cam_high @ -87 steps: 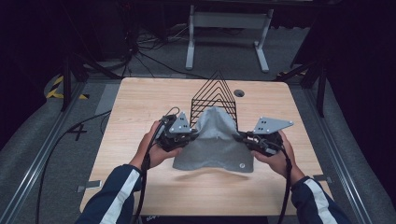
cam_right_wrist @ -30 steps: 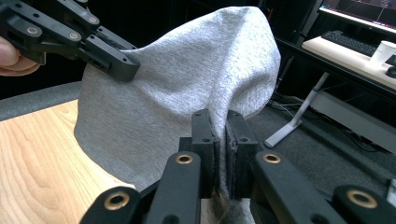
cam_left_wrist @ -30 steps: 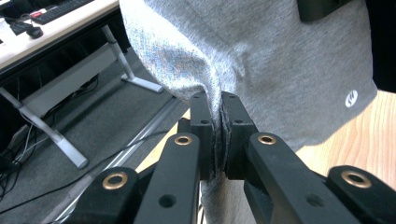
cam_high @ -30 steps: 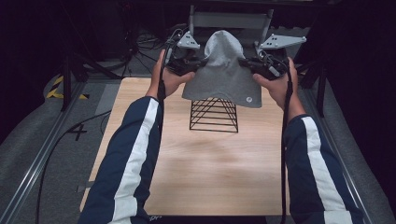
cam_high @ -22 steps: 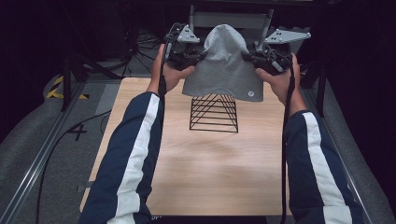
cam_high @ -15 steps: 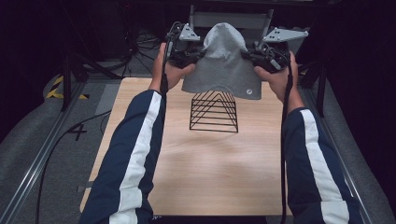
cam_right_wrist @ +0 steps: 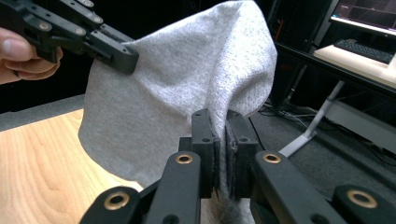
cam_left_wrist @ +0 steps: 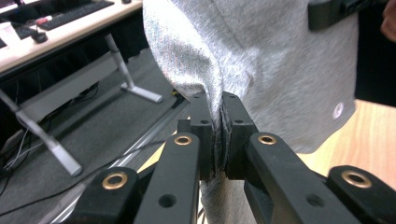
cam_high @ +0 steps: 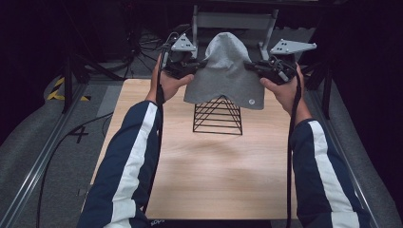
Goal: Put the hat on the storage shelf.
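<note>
**Grey cloth held up over the wire rack**

So the grey cloth (cam_high: 223, 71) hangs in the air above the far end of the wooden table (cam_high: 209, 175), long axis up and down, rounded peak on top, hem with the little round tag lowest. Left gripper (cam_high: 190, 67) pinches its left edge, right gripper (cam_high: 256, 68) pinches the right edge, both sets of jaws pressed tight on the fabric. Hem just overlaps the tip of the black wire rack (cam_high: 217, 115), which stands on the table with nothing in it. Lots of bare tabletop nearer the person.
</note>
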A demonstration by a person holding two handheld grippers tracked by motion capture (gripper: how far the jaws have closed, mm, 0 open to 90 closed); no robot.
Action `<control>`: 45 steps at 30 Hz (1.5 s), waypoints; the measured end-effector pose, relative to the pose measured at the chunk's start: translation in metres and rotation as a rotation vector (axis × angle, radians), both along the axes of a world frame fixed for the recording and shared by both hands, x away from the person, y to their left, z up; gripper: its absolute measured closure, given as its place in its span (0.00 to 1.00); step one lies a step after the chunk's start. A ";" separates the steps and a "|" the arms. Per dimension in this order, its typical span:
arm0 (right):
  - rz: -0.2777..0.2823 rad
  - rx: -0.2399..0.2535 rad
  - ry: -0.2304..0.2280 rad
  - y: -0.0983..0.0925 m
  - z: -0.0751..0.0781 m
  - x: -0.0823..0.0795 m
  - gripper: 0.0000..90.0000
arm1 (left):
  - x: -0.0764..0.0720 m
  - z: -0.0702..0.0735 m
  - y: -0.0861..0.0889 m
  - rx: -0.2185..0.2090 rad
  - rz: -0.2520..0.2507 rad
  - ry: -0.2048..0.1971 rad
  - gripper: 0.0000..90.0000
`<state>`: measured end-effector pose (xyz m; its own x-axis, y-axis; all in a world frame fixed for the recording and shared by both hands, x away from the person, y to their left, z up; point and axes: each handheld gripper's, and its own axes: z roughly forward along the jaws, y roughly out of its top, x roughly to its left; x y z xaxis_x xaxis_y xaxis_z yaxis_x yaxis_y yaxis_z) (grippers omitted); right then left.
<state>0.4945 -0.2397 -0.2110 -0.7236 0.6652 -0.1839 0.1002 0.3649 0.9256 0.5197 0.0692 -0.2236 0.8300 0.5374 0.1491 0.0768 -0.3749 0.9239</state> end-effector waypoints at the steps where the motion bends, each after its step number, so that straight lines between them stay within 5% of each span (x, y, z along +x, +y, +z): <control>1: 0.005 0.003 -0.003 0.000 0.001 -0.003 0.94 | -0.004 0.002 0.000 -0.002 -0.008 -0.003 0.95; 8: 0.025 -0.007 -0.027 -0.002 0.004 -0.020 0.94 | -0.027 0.003 -0.003 0.012 -0.061 -0.037 0.95; 16: 0.022 -0.042 -0.011 -0.003 -0.013 -0.022 0.94 | -0.024 -0.019 -0.004 0.060 -0.049 -0.023 0.95; 29: 0.006 -0.079 0.066 -0.008 -0.065 -0.003 0.94 | -0.006 -0.081 -0.012 0.101 -0.027 0.085 0.94; 36: 0.020 -0.087 0.124 -0.007 -0.100 -0.003 0.94 | -0.006 -0.104 -0.010 0.112 -0.010 0.111 0.95; 45: 0.006 -0.092 0.169 -0.009 -0.126 -0.005 0.94 | -0.009 -0.125 -0.011 0.180 -0.008 0.121 0.95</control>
<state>0.4893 -0.2487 -0.3370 -0.7532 0.6469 -0.1195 0.2491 0.4485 0.8584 0.5106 0.0581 -0.3486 0.8519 0.5045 0.1408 0.1798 -0.5342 0.8260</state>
